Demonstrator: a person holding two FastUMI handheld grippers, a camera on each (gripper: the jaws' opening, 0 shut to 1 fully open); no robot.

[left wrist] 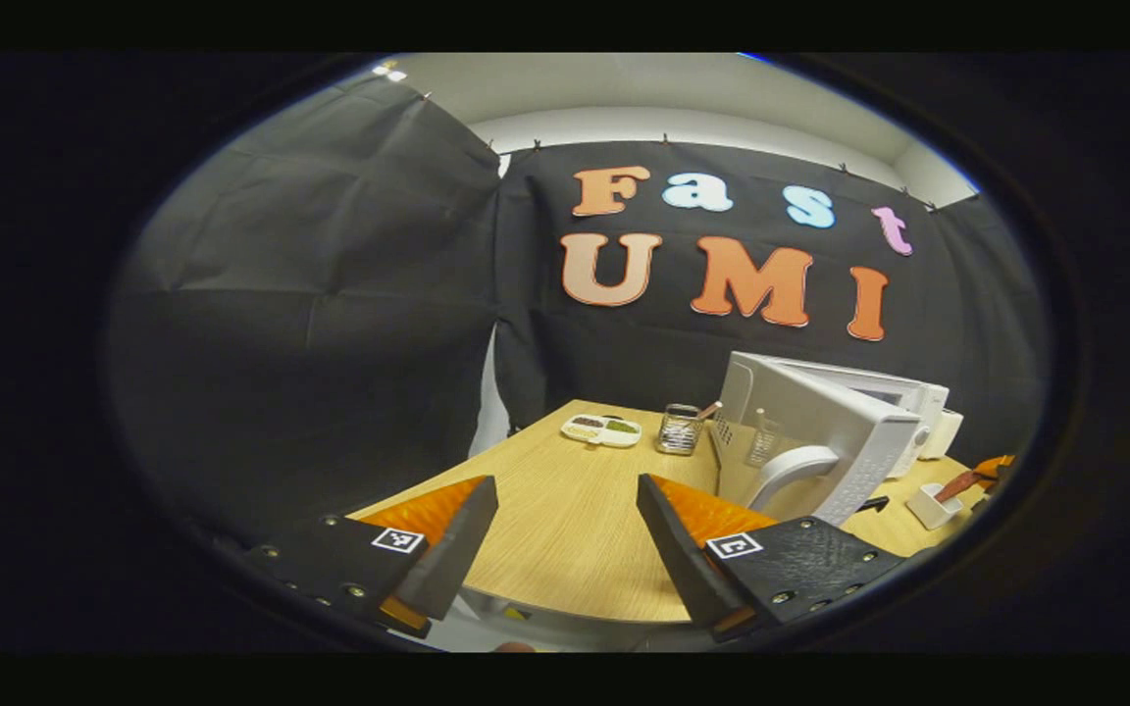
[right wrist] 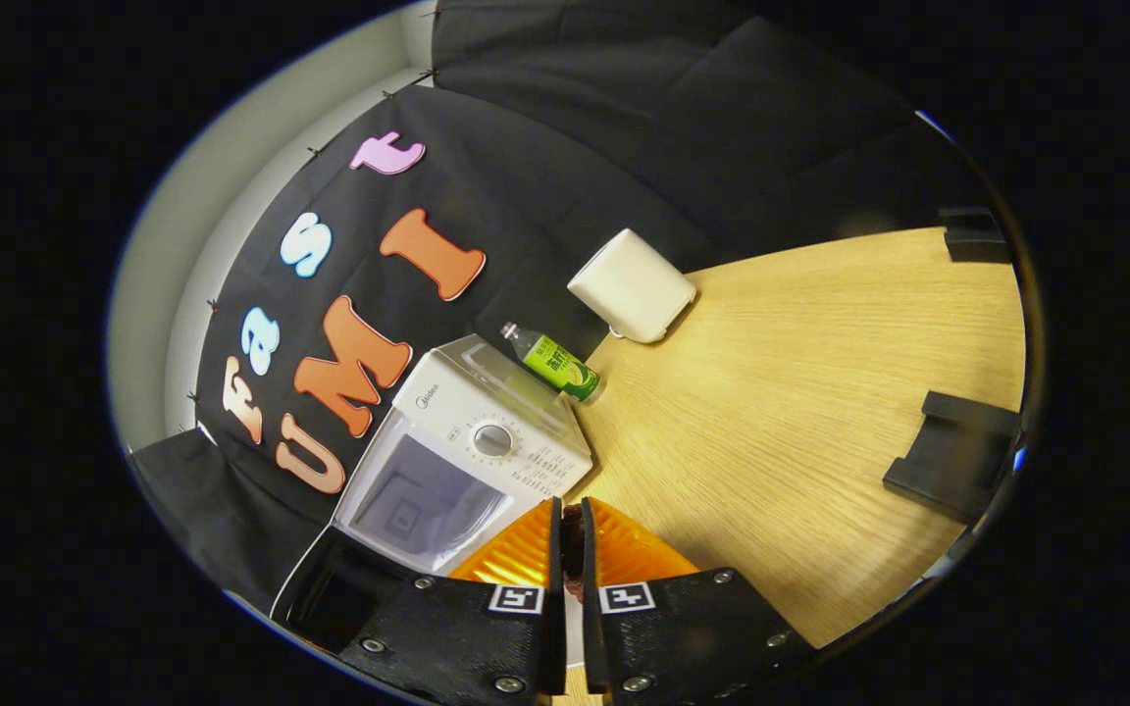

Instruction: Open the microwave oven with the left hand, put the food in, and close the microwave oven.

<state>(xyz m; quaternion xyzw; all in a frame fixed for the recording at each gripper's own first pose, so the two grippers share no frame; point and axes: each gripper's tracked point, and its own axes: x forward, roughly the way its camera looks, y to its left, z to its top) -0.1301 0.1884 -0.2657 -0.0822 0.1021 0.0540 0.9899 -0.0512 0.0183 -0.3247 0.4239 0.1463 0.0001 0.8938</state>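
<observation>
The white microwave [left wrist: 903,397] stands at the table's right with its door [left wrist: 820,422] swung open, the curved handle [left wrist: 789,471] facing me. My left gripper [left wrist: 565,534] is open over the table's near edge, left of the door and apart from it. In the right gripper view the microwave [right wrist: 487,431] shows its pale cavity [right wrist: 423,505], with the door [right wrist: 320,588] hanging at lower left. My right gripper [right wrist: 572,544] is shut on a dark brown piece of food [right wrist: 573,554], a white cup [left wrist: 930,507] below it. That gripper [left wrist: 995,467] sits just in front of the microwave.
A divided dish [left wrist: 602,429] and a mesh holder [left wrist: 680,428] stand at the table's back. A green bottle [right wrist: 555,363] and a white appliance [right wrist: 632,284] sit beyond the microwave. Black blocks [right wrist: 957,451] lie at the wooden table's [right wrist: 800,412] far edge.
</observation>
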